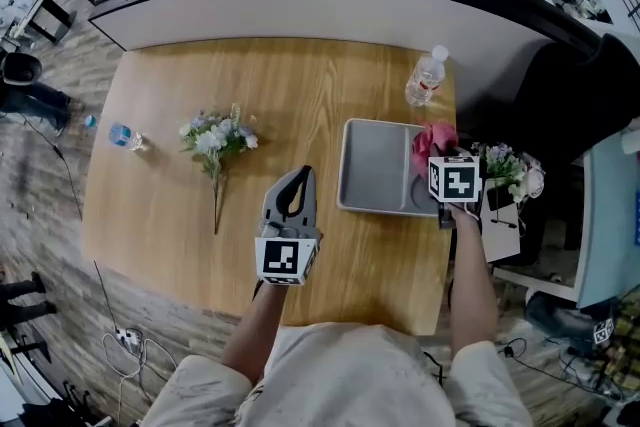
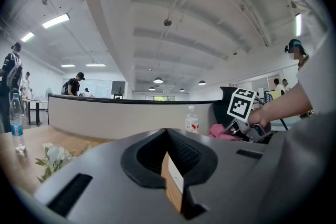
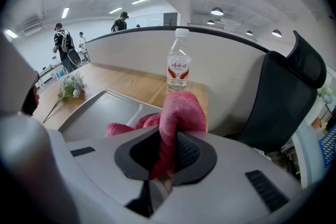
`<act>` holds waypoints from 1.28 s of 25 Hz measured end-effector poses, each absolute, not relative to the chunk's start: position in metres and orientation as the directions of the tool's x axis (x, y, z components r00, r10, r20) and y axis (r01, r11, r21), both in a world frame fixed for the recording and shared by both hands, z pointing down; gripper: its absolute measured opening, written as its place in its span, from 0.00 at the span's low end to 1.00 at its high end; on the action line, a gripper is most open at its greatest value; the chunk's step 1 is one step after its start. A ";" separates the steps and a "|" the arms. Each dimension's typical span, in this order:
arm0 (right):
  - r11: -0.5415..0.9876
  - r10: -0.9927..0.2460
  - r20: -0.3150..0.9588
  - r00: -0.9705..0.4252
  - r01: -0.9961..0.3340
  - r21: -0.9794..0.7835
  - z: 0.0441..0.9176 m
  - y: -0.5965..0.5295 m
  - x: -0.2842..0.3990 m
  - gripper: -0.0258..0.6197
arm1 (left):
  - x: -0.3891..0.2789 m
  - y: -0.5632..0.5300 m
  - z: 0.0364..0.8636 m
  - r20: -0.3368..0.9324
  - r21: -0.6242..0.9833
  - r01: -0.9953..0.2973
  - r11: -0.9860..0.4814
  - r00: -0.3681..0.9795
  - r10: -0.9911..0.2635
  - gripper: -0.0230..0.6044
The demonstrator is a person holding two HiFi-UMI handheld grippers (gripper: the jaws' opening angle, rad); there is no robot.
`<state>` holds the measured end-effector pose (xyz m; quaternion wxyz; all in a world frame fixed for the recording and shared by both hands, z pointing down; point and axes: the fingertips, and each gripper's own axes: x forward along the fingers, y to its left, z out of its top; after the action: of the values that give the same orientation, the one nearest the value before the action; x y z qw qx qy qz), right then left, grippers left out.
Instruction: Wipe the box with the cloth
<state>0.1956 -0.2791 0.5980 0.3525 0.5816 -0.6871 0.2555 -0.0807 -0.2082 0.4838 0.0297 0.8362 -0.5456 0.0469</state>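
Setting: open-plan office; a wooden table (image 1: 170, 215) is standing in front of a curved counter (image 1: 330, 10).
R gripper (image 3: 167, 152): jaws are clamping a pink cloth (image 3: 181, 113), which is bunching up above the pads.
Cloth: is sitting over the right end of the box (image 1: 372, 155), near the table's right edge; contact w/ the box can't be told.
Box: shallow, grey, is lying flat on the table's right half; most of its floor is showing bare.
L gripper (image 1: 303, 173): jaws are meeting at the tips w/ nothing btwn them; it is sitting over the table left of the box, apart from it.
Bottle (image 1: 425, 80): clear, white cap, is standing upright just beyond the box's far right corner.
Flowers (image 1: 218, 137): a small bunch is lying on the table, well left of the box.
Chair (image 3: 286, 97): black, is standing past the table's right edge.
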 end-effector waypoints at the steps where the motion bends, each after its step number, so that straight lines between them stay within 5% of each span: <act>1: 0.187 -0.620 0.782 -0.068 -0.980 0.063 0.598 -0.278 0.201 0.13 | -0.079 -0.207 0.484 0.112 -0.003 -0.914 -0.405 0.402 -0.909 0.06; 32: 0.181 -0.628 0.778 -0.029 -0.978 0.109 0.599 -0.277 0.215 0.13 | -0.069 -0.198 0.474 0.091 -0.013 -0.919 -0.393 0.391 -0.916 0.06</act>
<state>0.2151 -0.2774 0.5989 0.3649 0.5935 -0.6761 0.2398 -0.0687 -0.1983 0.4739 0.0198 0.8337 -0.5504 0.0418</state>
